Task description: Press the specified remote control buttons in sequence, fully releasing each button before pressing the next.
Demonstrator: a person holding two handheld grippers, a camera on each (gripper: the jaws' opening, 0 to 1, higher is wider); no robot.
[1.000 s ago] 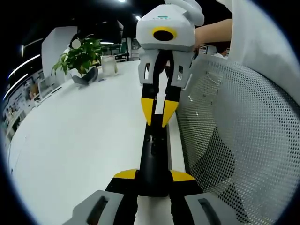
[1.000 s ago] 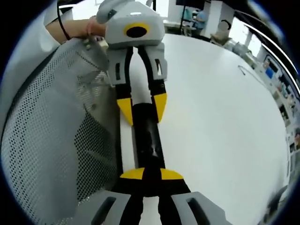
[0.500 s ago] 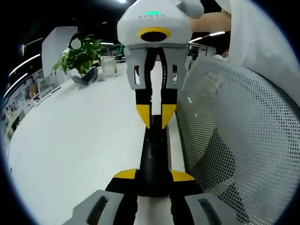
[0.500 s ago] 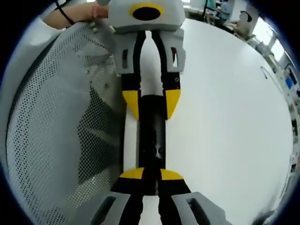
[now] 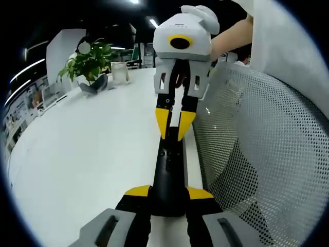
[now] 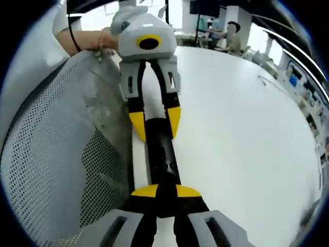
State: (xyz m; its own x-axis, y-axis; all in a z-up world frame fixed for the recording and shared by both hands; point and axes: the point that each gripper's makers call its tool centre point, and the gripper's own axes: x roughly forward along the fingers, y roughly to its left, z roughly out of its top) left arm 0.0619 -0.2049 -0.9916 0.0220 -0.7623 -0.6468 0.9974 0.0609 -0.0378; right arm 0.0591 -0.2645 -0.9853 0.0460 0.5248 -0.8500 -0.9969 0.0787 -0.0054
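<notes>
A long black remote control (image 5: 168,170) lies along the edge of a white table (image 5: 87,149). In the left gripper view my left gripper (image 5: 168,193) is shut on the remote's near end, with a yellow tip on either side of it. My right gripper (image 5: 174,131) faces it from the far end, its yellow tips drawn together just over the remote's buttons. I cannot tell whether they touch. In the right gripper view the right gripper (image 6: 167,191) is shut above the remote (image 6: 160,154), and the left gripper (image 6: 154,123) clamps the remote's far end.
A grey mesh chair back (image 5: 257,154) rises right beside the remote and appears again as a chair back (image 6: 56,154) in the other view. A potted plant (image 5: 87,62) and a glass jar (image 5: 119,72) stand at the table's far side. A person's arm (image 5: 231,38) holds the right gripper.
Half a second ago the right gripper was pushed in closer over the remote. It has since drawn back to about where it stood a second ago. The left gripper kept its hold.
</notes>
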